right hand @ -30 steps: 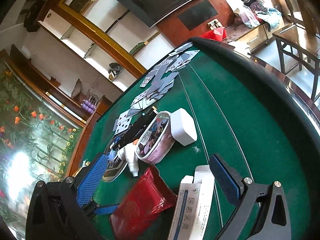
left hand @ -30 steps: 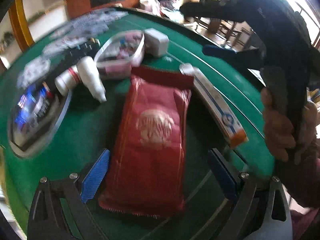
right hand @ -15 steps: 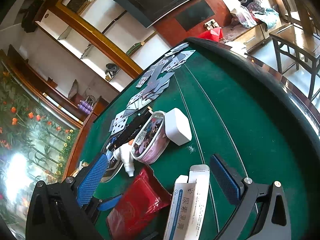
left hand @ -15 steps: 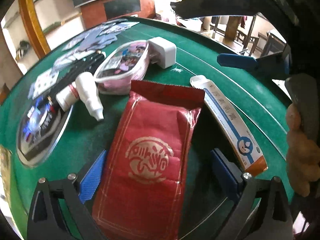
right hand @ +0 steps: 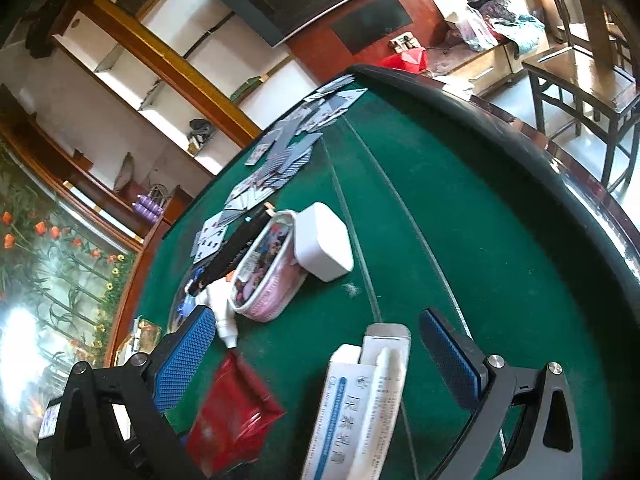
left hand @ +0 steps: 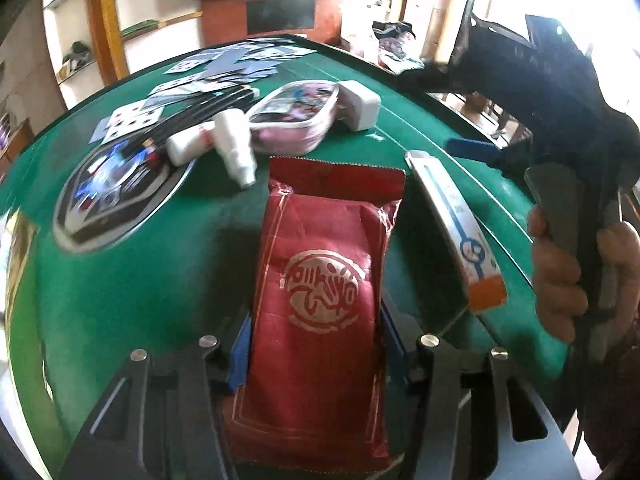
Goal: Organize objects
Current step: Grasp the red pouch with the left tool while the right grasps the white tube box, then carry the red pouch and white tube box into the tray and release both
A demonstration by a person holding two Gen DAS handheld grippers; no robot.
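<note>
A red foil packet [left hand: 320, 308] lies on the green felt table [left hand: 120, 280]. My left gripper [left hand: 316, 344] is shut on its sides, blue pads pressing both edges. The packet also shows in the right wrist view [right hand: 232, 412]. A white ointment box with an orange end [left hand: 456, 228] lies just right of the packet. My right gripper [right hand: 320, 356] is open and empty, hovering over that box [right hand: 360, 408]; it appears at the right of the left wrist view [left hand: 472, 148].
Beyond the packet lie a white bottle [left hand: 236, 148], a clear pink pouch [left hand: 292, 116], a white charger block [left hand: 360, 104], black pens [left hand: 200, 112], a shiny oval tin [left hand: 116, 192] and scattered playing cards [right hand: 288, 148]. The table's rim [right hand: 580, 184] curves at right, with a wooden chair beyond.
My left gripper has closed in on the red packet, jaws going from wide open to pressed against its sides. The right gripper has stayed open above the ointment box.
</note>
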